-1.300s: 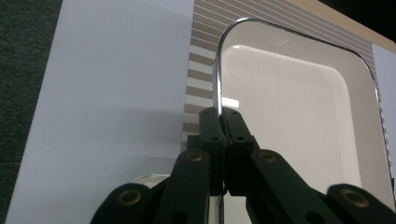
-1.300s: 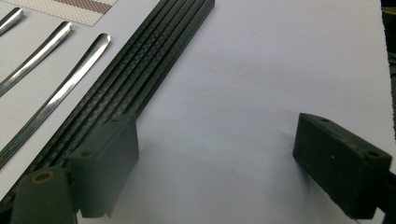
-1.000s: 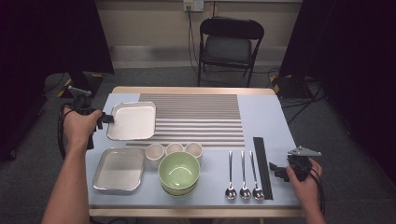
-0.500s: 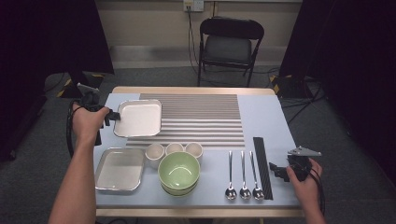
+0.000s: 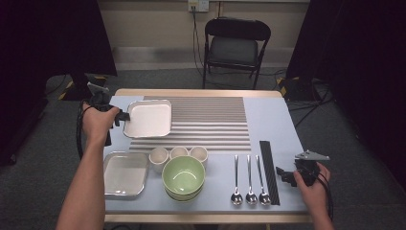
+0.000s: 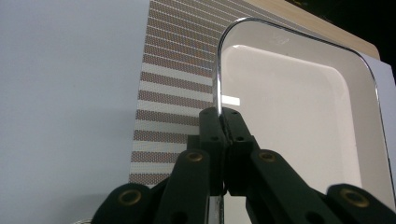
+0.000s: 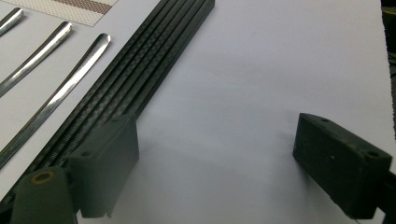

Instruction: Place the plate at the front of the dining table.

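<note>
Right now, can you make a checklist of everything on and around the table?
Surface: pale blue table with a striped mat.
Job's things: white square tray lying partly on the mat.
Clutter: metal tray, three cups, green bowls, three spoons, black chopsticks.
Grippers: left gripper clamped on the white tray's rim; right gripper open, holding nothing.
Cables: one trails from each gripper.
Surroundings: folding chair, dark curtains.

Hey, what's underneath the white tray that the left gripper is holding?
The striped mat lies under the white tray, clamped at its rim by the left gripper. The part beneath the tray is covered.
</note>
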Demonstrator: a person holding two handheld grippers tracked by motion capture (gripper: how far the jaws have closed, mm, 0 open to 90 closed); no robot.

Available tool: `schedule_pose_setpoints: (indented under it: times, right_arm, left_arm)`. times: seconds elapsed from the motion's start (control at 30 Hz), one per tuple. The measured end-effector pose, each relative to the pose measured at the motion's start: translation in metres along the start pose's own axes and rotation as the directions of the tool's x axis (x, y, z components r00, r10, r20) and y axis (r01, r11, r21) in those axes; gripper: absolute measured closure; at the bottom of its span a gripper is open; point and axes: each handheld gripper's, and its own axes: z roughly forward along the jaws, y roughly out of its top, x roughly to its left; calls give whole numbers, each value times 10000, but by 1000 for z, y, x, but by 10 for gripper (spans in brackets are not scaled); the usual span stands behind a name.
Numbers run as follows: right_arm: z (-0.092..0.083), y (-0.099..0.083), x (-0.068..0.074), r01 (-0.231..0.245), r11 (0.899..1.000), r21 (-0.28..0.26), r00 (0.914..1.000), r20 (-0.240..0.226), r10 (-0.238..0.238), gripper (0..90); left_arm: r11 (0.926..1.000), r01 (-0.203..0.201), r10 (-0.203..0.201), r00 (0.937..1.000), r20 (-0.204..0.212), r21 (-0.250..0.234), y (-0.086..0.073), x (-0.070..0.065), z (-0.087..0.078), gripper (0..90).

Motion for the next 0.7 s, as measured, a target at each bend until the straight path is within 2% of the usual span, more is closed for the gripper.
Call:
schedule_pose_setpoints:
  times: [0.07, 0.17, 0.23, 0.43, 0.5, 0.67, 0.7]
  right_arm:
    - [0, 0, 0, -7, 10000, 2, 10000, -8, 7, 132]
    - [0, 0, 0, -2, 10000, 1, 10000, -4, 2, 132]
    - [0, 0, 0, 3, 10000, 1, 10000, -2, -3, 132]
    - [0, 0, 0, 0, 10000, -1, 10000, 1, 0, 132]
    - [0, 0, 0, -3, 10000, 1, 10000, -4, 3, 132]
    - [0, 0, 0, -2, 10000, 1, 10000, -6, 2, 132]
    - [0, 0, 0, -5, 10000, 4, 10000, -10, 5, 132]
  left_arm:
    - [9999, 78, -78, 10000, 50, -67, 0, -2, 1, 889]
    - [10000, -28, 29, 10000, 46, -38, 1, -5, 1, 889]
    - [10000, 52, -50, 9998, 194, -83, 1, -6, 2, 889]
    - [10000, -37, 37, 9999, 134, 8, 2, -9, 7, 889]
    - [9999, 76, -75, 9999, 67, -66, 2, -12, 9, 889]
    - [10000, 51, -51, 9999, 101, 3, 3, -16, 13, 889]
    - [10000, -53, 52, 9999, 93, 44, 3, -16, 14, 888]
